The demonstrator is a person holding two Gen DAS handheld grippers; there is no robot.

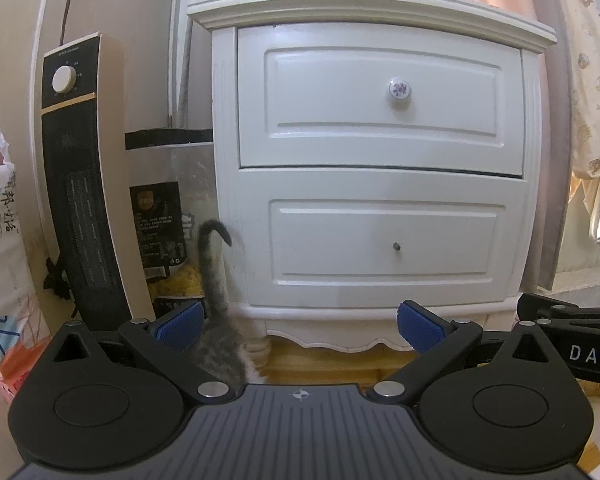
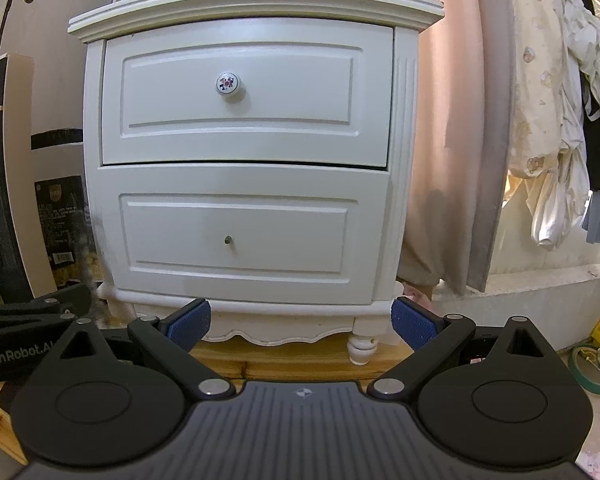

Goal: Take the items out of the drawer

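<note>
Both the left gripper [image 1: 298,326] and right gripper [image 2: 300,324] gape released and empty before the shut nightstand [image 2: 240,160], so the opening step looks unstarted: next, one gripper must pinch the top drawer [image 2: 246,98]'s flowered knob [image 2: 228,84] at twelve o'clock.

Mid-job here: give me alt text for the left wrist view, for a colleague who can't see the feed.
The open left gripper faces a white nightstand whose top drawer, with a floral knob, and knobless bottom drawer look closed. A grey tabby cat stands at its lower left corner, tail up, beside a tower heater. The right gripper shows at right.
</note>
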